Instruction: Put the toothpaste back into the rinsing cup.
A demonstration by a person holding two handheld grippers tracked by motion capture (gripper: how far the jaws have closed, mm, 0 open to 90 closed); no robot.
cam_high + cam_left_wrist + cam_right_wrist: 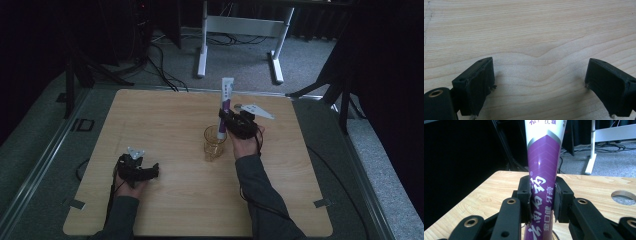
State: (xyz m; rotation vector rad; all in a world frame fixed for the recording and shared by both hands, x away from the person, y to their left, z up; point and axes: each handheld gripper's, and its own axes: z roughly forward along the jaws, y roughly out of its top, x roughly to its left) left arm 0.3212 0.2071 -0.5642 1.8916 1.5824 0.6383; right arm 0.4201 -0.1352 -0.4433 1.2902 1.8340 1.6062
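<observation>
Item one: we record a purple and white toothpaste tube [225,102], standing upright with its lower end inside a clear amber-tinted glass [214,143] and its crimped white end uppermost. The glass sits on the wooden table [165,115], a little right of the middle.

Item two: the right gripper [223,120], held in the person's right hand [246,142], is just right of the glass and level with the tube's lower part. In the right gripper view we see its two black pads [525,197] pressed against the tube [541,185] on either side, so we list these jaws as clenched on the tube, which rises straight up between them.

Item three: the left gripper [150,171], in the person's left hand [129,182], rests low over the table near its front left part, well apart from the glass. In the left gripper view we see its jaws spread wide, with bare wood grain [536,37] between the pads [477,85] and nothing held; we list them as released.

Item four: beyond the table's far edge we note grey carpet [240,60], the white legs of a desk frame [202,50] and loose dark cables [160,65] on the floor.
</observation>
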